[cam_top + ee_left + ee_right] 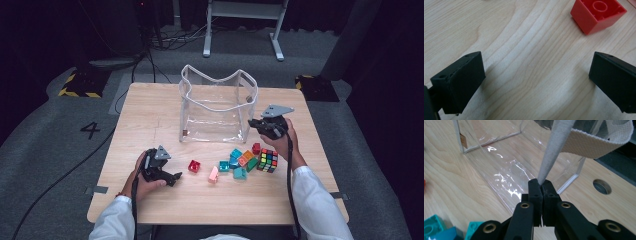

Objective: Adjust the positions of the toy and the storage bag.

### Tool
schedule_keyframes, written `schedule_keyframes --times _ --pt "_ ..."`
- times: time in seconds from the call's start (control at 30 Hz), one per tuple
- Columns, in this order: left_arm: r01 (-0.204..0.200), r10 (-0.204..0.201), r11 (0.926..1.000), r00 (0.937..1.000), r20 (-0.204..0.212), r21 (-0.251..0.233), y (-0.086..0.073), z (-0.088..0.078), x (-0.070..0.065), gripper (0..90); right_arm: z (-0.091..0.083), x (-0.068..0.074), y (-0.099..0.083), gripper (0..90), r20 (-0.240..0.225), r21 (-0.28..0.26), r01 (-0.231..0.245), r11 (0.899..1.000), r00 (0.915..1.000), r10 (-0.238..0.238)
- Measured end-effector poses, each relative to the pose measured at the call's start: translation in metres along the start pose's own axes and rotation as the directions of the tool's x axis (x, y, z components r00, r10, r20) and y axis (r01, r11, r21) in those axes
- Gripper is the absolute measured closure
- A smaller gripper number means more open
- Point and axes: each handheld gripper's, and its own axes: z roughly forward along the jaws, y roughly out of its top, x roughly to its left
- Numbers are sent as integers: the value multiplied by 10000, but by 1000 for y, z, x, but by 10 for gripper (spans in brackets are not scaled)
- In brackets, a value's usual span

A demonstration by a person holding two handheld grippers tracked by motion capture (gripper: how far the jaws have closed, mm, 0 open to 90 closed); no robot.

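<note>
From above, on the light wooden table [150,125], a clear plastic bag [215,120] with a white fabric rim stands open near the far edge. The right gripper [252,123] sits at the bag's right front corner, against its rim. The left gripper [176,178] rests low on the near left of the table, pointing toward a red brick [194,166] just beside it. Farther right lie a pink brick [213,174], a cluster of teal, orange and green bricks [239,162] and a puzzle cube [267,160].

Along the left gripper [536,72], its 2 jaws stand wide apart over bare wood, holding nothing; the red brick [597,15] lies beyond them, clear of both.

Along the right gripper [541,185], the jaws are pressed together, pinching the bag's fabric rim strip [554,150], which rises from between them. The bag's clear wall [506,170] lies just ahead, and teal bricks [439,230] show at the lower left.
</note>
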Motion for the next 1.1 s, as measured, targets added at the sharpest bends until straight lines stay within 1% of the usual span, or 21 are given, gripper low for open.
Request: schedule_keyframes --times 0.03,0.07,0.1,0.17,0.23,0.27,0.3,0.37,0.47,0.53,0.57,0.63,0.67,0.77,0.83,0.87,0.93,1.0,1.03,1.07,1.1 --pt "-5 5 10000 10000 64 17 1 1 0 4 0 0 0 878 0 0 0 10000 10000 0" --pt "-33 33 10000 10000 -37 -19 3 2 0 4 -3 -1 -3 878 24 -1 57 10000 10000 -57" --pt "-26 26 10000 10000 65 47 5 4 0 4 -7 -1 -5 877 -9 -20 -24 10000 10000 24" --pt "-118 118 9999 9999 34 -4 10 8 -1 4 -19 -3 -13 877 83 25 74 10000 9999 -74" --pt "-232 232 9997 9997 26 -6 14 11 -1 4 -22 -2 -16 877 42 -10 -6 10000 10000 6" --pt "-194 195 9998 9997 152 -31 16 14 -2 4 -24 -2 -17 877 67 -7 -13 10000 10000 13" --pt "-268 268 9996 9996 119 0 18 15 -1 4 -28 -2 -19 877 60 -5 -52 10000 10000 52" --pt "-204 203 9998 9995 238 25 23 19 -1 4 -33 -2 -24 876 37 -51 13 10000 10000 -13" --pt "-196 195 9998 9995 265 38 26 22 0 4 -36 -2 -26 876 111 -69 55 10000 9999 -54" --pt "-362 362 9993 9992 163 13 30 25 1 4 -38 -2 -28 875 86 -118 -6 9999 10000 7" --pt "-235 235 9997 9995 232 -9 32 28 1 4 -38 -2 -29 875 76 -151 55 9999 10000 -54" --pt "-374 374 9993 9991 188 -19 37 31 3 4 -40 -2 -30 873 104 -119 48 9999 9999 -46" --pt "-309 307 9995 9992 272 38 39 33 3 4 -40 -2 -31 871 124 -163 127 9998 9998 -125" --pt "-260 260 9997 9992 290 0 46 39 5 19 -40 -2 -31 870 128 -226 2 9997 9999 1" --pt "-262 262 9996 9996 73 -59 52 43 7 27 -39 -3 -31 864 175 -232 -10 9997 9998 14" --pt "-221 223 9997 9997 135 -109 54 45 8 32 -38 -3 -31 863 227 -192 11 9998 9997 -6" --pt "-169 169 9997 9999 -28 -170 59 48 11 61 -35 -5 -29 859 291 -122 71 9999 9996 -67" --pt "147 -151 9997 9997 -197 -206 63 51 14 71 -32 -6 -27 856 350 -100 52 9999 9994 -49" --pt "200 -213 9991 9992 -351 -361 65 53 15 91 -32 -6 -27 856 363 -118 -24 9999 9993 28" --pt "215 -241 9982 9986 -470 -552 66 54 15 182 -31 -8 -27 856 325 -130 -90 9999 9994 94" --pt "280 -315 9977 9980 -554 -619 68 55 14 182 -31 -8 -27 856 325 -130 -90 9999 9994 94"
